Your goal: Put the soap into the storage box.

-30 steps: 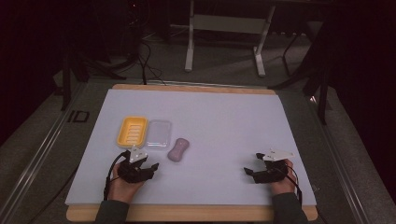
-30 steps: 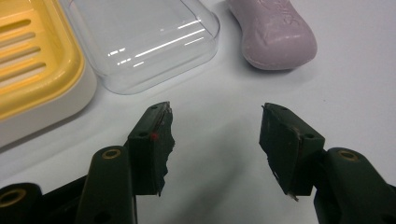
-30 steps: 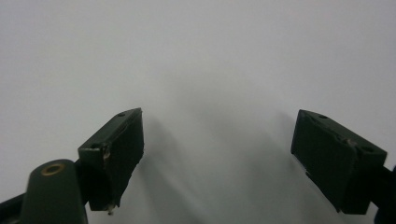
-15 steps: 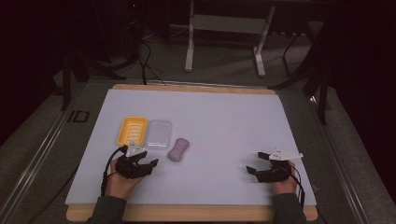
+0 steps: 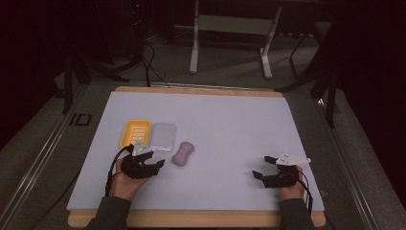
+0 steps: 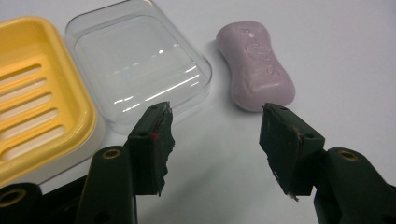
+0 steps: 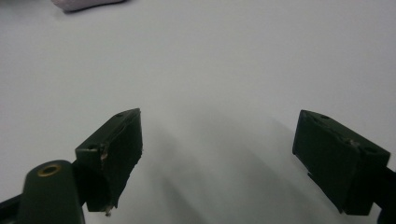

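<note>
tray (image 5: 134, 132) left, lid (image 5: 162, 136) touching beside it, soap (image 5: 182, 154) right of lid

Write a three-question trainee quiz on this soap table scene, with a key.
1. True or false: the soap lies inside the yellow dish.
2. Which item sits between the yellow dish and the soap? A) clear lid B) sponge C) cup
3. Fill in: the left tool holds ____.

Key: 1 false, the soap lies on the table; 2 A; 3 nothing, its jaws stand open short of the soap.
</note>
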`<state>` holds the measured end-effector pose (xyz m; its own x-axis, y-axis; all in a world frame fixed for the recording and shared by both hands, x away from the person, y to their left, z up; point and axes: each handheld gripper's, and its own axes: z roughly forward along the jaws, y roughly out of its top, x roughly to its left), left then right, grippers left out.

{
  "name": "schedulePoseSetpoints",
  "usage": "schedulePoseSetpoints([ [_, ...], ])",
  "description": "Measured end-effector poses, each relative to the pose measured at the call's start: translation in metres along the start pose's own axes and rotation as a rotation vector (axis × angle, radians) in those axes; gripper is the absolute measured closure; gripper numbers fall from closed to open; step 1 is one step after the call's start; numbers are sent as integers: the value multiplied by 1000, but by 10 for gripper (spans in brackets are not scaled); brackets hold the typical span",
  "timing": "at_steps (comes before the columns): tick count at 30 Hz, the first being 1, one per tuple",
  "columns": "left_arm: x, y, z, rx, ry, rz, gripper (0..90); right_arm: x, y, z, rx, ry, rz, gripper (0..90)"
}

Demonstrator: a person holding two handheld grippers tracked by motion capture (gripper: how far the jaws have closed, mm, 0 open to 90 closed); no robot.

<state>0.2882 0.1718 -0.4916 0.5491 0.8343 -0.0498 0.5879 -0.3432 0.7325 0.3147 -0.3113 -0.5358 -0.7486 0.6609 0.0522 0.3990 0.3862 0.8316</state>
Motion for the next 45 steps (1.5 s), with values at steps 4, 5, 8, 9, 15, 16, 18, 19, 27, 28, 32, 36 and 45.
schedulePoseSetpoints([
  [4,-2,6,1,4,4,10,440,0,0,0,-1,-2,-1,155],
  [5,-2,7,1,5,4,13,440,0,0,0,1,-4,-2,155],
  [8,-3,11,1,9,2,18,436,0,0,0,-2,-6,-9,155],
  [9,-3,13,1,14,-3,20,437,0,0,0,-3,-6,-10,155],
  [15,-5,22,3,23,-8,32,436,1,0,0,-4,-10,-12,156],
  [16,-5,24,3,19,-10,35,436,1,0,0,-4,-10,-13,156],
  [18,-6,27,3,22,-8,41,432,1,0,0,-4,-10,-12,156],
  [19,-7,29,3,21,-8,43,430,1,0,0,-3,-10,-10,156],
  [27,-11,37,7,27,-18,54,421,1,0,-1,-8,-12,-14,156],
  [28,-11,38,7,28,-18,58,420,1,0,-1,-9,-12,-14,156],
  [32,-13,41,11,35,-19,60,412,1,0,-1,-9,-13,-17,156],
  [36,-15,47,13,41,-22,65,402,2,0,-1,-10,-14,-13,156],
  [45,-21,55,22,63,-21,83,378,2,0,-1,-11,-14,-13,156],
])
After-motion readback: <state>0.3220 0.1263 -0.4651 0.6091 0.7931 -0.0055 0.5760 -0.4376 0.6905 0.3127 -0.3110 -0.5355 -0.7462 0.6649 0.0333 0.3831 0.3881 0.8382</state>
